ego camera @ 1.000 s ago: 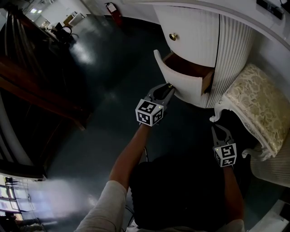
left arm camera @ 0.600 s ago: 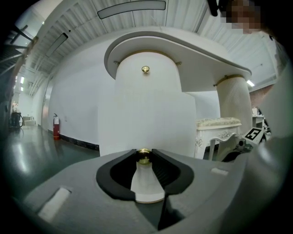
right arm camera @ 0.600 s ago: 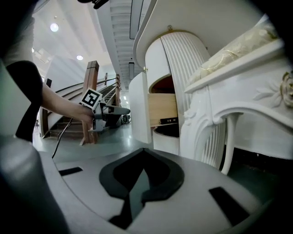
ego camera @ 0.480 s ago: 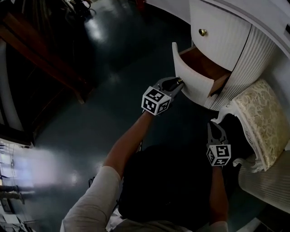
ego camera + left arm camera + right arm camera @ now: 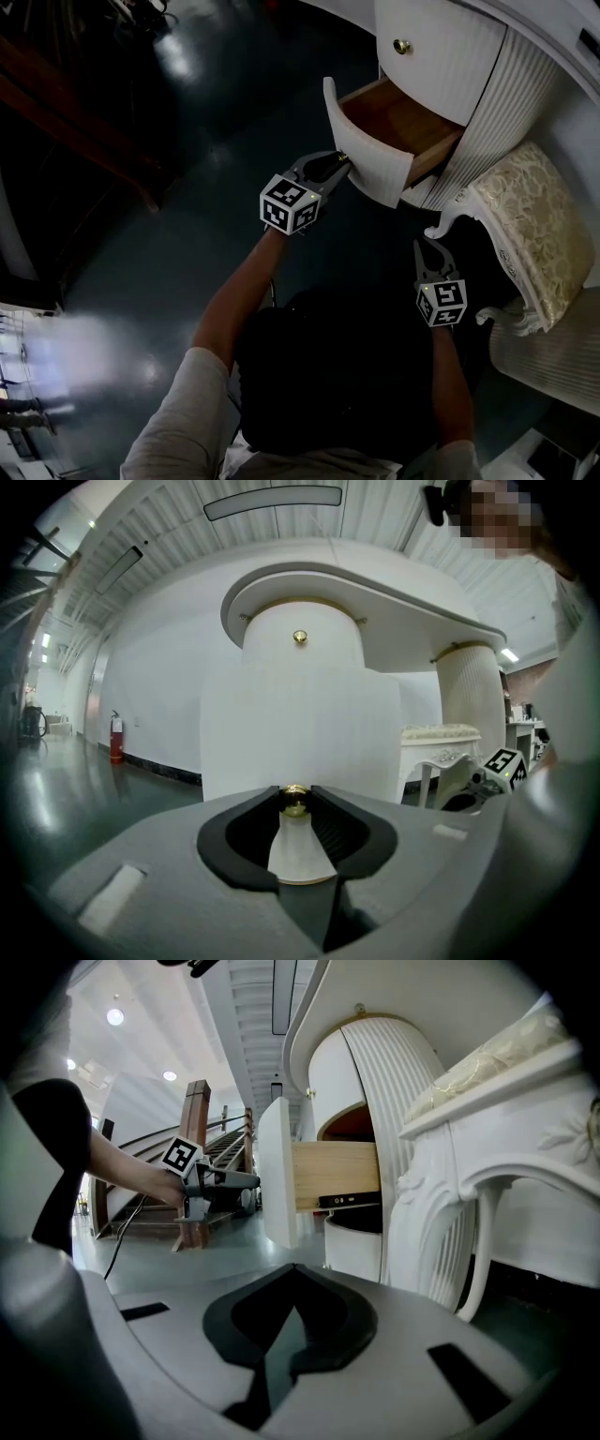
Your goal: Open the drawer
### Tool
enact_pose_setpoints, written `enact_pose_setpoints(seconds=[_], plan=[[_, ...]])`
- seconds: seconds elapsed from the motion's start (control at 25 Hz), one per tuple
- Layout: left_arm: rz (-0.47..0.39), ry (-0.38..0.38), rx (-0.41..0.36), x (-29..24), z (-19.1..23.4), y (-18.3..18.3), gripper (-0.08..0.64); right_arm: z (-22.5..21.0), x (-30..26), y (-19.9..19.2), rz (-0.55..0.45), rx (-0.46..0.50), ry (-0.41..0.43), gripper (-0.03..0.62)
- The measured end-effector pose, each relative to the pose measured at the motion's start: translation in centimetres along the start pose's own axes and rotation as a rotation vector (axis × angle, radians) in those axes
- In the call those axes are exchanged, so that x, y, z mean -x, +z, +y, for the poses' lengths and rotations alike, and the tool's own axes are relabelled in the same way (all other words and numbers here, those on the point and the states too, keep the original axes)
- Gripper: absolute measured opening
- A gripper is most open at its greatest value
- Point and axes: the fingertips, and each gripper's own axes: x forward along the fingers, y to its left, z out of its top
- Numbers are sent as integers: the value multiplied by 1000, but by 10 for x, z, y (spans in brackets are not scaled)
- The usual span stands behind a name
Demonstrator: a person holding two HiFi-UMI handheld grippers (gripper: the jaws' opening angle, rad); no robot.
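Drawer (image 5: 367, 157), white-fronted with a bare wood inside, is seen pulled well out of a ribbed white cabinet (image 5: 502, 98) at the upper right of the head view. Its small gold knob (image 5: 295, 801) is clamped between the jaws of the left tool (image 5: 343, 161), which is held against the drawer front near the frame's centre. In the left gripper view the knob is seen pinched at the very jaw tips, low in the middle of the frame. Above the drawer, a second gold knob (image 5: 402, 46) is set on the cabinet's closed upper front.

The right tool (image 5: 425, 247) is held lower right of centre, well apart from the drawer, with its jaws brought together on nothing. Just beside it, towards the right edge, a cream upholstered seat (image 5: 530, 220) on carved white legs is found. A dark glossy floor (image 5: 197, 178) fills the left of the frame.
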Motion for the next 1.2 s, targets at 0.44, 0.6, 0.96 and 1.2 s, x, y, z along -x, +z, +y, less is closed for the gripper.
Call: enact_pose_setpoints(seconds=[0.44, 0.6, 0.96, 1.2], plan=[[0, 19, 38, 15, 0, -5, 110, -9, 5, 7, -28, -71, 0, 15], [2, 19, 37, 26, 1, -7, 110, 0, 1, 10, -28, -62, 18, 15], [-8, -5, 41, 46, 3, -11, 110, 11, -16, 18, -48, -89, 55, 15], [10, -12, 14, 60, 2, -14, 110, 27, -28, 16, -37, -75, 94, 15]])
